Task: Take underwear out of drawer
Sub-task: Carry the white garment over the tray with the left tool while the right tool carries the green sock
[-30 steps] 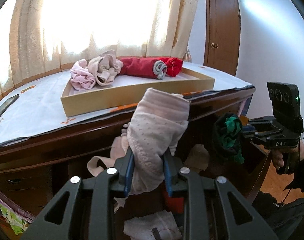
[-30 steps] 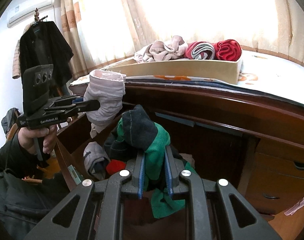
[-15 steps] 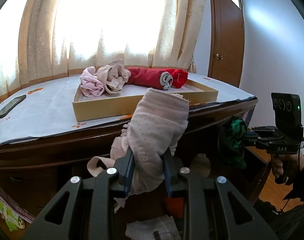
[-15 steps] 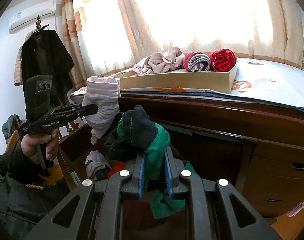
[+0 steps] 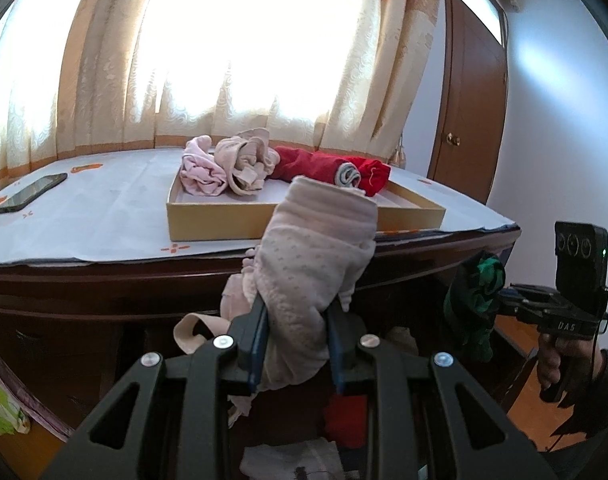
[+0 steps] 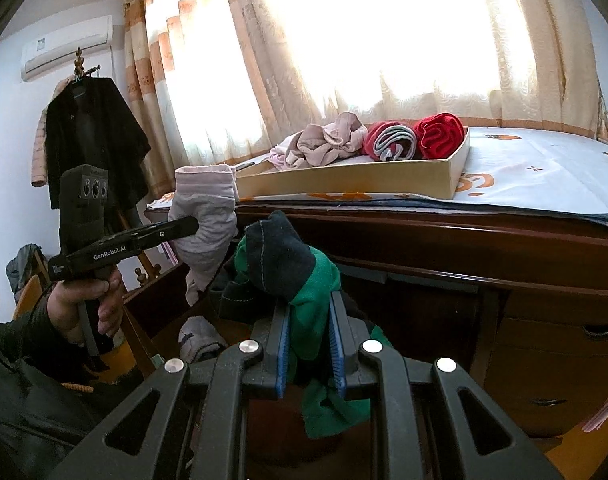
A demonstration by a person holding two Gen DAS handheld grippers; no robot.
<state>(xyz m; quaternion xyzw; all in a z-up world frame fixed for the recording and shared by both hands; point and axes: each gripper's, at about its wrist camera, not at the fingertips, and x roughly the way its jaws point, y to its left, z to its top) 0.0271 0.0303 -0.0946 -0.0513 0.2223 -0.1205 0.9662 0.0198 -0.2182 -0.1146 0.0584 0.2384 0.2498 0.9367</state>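
Note:
My left gripper [image 5: 298,320] is shut on a pale pink dotted underwear [image 5: 316,264] and holds it up in front of the desk edge; it also shows in the right wrist view [image 6: 204,220]. My right gripper [image 6: 308,332] is shut on a green and dark navy underwear [image 6: 292,264], seen from the left wrist view at the right [image 5: 474,300]. Below both lies the open drawer with more garments, a red one [image 5: 344,416] and a grey one [image 6: 200,336]. A cardboard tray [image 5: 304,216] on the desk top holds pink, beige and red rolled underwear.
A dark wooden desk [image 6: 464,248] with a white patterned cover [image 5: 104,216] stands under a curtained window. A black phone [image 5: 32,194] lies at the cover's left. Closed drawers [image 6: 564,332] are at the right. A black coat [image 6: 92,140] hangs at the left; a door [image 5: 468,92] is at the right.
Both grippers have risen with their garments, so the desk top and tray now sit lower and show more from above. Both grips are unchanged.

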